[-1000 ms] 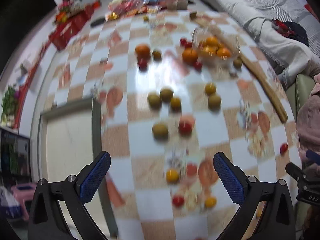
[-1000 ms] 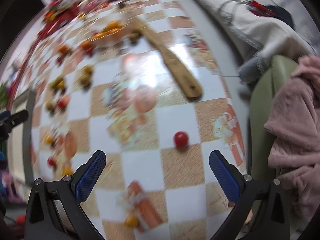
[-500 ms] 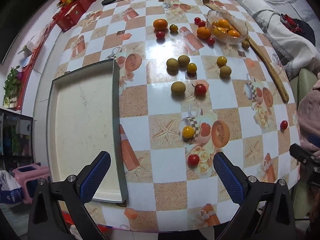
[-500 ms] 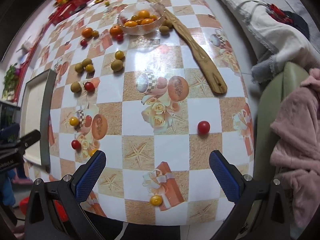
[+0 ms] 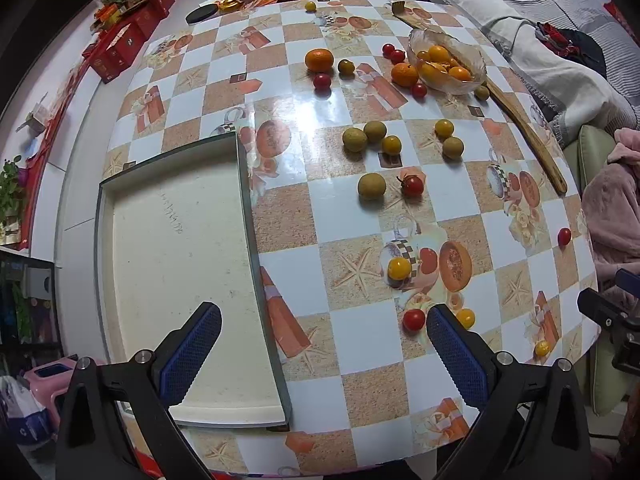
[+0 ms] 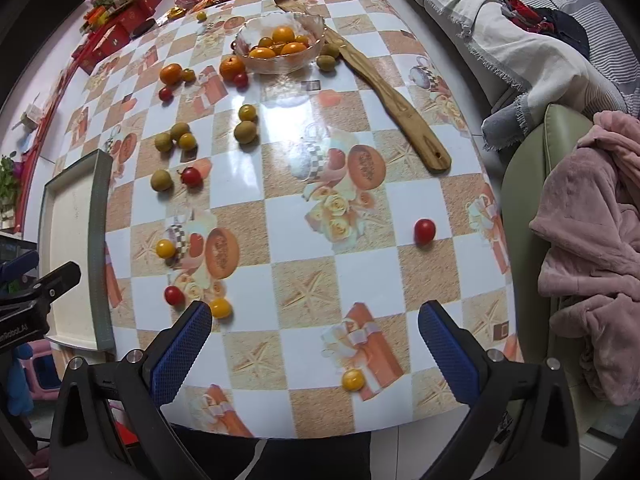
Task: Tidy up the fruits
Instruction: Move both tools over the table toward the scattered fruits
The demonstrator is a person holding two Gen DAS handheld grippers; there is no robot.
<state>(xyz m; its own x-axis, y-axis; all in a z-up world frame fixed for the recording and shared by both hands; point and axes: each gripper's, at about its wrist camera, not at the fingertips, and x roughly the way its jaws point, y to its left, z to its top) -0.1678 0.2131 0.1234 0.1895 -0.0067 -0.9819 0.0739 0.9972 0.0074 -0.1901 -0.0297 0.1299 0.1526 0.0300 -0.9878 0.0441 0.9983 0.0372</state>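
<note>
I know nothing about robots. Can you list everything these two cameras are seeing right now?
Tray: one, white with a dark rim, table's left edge.
Glass bowl: one, clear, far right, holding oranges.
Loose oranges: two, orange, left of the bowl.
Red tomatoes: seven, red, scattered.
Yellow tomatoes: six, yellow, scattered.
Green fruits: six, olive-green, mostly mid-table.
Wooden spatula: one, brown, right side.
Table: one, orange-and-white checks.
Pink garment: one, right of the table.
Left gripper: black, blue pads, jaws open.
Right gripper: the same, jaws open.
</note>
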